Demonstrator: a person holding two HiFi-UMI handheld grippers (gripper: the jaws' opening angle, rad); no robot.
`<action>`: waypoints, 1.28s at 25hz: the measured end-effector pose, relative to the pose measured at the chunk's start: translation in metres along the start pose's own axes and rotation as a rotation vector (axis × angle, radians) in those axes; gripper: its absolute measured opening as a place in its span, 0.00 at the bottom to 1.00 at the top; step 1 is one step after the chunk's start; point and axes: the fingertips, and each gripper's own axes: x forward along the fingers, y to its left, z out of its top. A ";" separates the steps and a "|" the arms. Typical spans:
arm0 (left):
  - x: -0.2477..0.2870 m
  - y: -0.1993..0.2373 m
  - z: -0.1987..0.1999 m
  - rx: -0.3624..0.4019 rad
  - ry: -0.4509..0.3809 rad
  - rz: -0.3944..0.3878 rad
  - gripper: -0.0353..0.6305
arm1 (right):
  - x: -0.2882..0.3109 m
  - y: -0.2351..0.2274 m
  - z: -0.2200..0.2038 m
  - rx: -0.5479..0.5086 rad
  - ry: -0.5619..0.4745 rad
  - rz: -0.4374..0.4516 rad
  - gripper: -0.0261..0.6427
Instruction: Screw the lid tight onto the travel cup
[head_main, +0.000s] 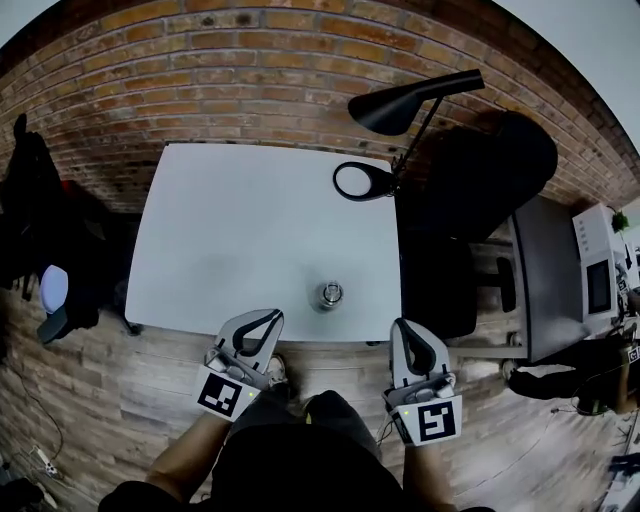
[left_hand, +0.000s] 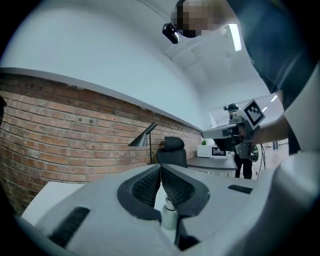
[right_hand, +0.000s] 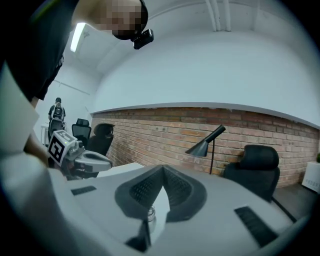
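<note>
one travel cup (head_main: 330, 295), one lamp (head_main: 400, 108), two grippers (head_main: 271, 316) (head_main: 401, 326)

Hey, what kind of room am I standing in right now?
Probably an office or studio workspace: a white table stands before a brick wall, with a black floor lamp and a black office chair beside it, and a dark desk further right.

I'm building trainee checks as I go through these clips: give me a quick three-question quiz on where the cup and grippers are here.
1. True or false: the left gripper and right gripper are both shut and empty.
2. The travel cup stands: A) at the white table's far edge; B) by its near edge, between the grippers; C) in the right gripper.
3. What wall is behind the table?

Key: 1 true; 2 B; 3 brick wall.
</note>
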 end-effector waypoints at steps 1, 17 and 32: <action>0.002 -0.001 -0.006 -0.009 0.007 -0.013 0.10 | 0.001 0.000 -0.001 0.006 0.008 -0.008 0.06; 0.032 0.005 -0.016 -0.013 0.050 0.073 0.10 | 0.018 -0.027 -0.015 0.006 0.009 0.032 0.06; 0.067 -0.013 -0.107 -0.031 0.154 -0.002 0.28 | 0.057 -0.008 -0.070 0.014 0.053 0.212 0.06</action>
